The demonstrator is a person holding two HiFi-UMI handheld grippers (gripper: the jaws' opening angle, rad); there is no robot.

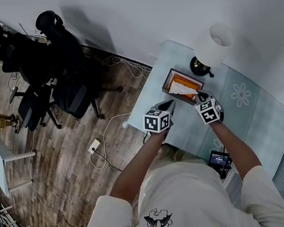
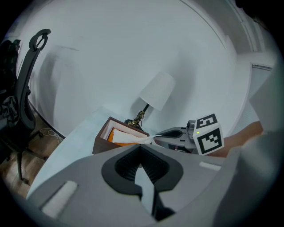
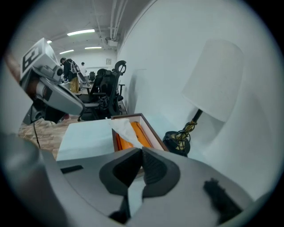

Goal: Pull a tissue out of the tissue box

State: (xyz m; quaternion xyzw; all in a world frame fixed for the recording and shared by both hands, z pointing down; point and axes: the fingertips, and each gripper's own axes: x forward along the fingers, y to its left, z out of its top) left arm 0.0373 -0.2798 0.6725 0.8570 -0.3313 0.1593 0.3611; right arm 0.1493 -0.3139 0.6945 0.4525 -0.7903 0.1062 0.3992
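The right tool point(image 3: 142, 151) is shut tight on the white tissue point(image 3: 123, 131). The tissue sticks up from the brown tissue box point(image 2: 101, 144) on the tabletop point(image 3: 84, 137). The left tool point(image 2: 141, 147) is closed and holds nothing.

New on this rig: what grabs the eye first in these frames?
The right gripper, its fingers shut on a white tissue drawn taut out of the brown tissue box on the pale table. Just behind the box stands a white-shaded lamp. Dark office chairs crowd the head view's left.
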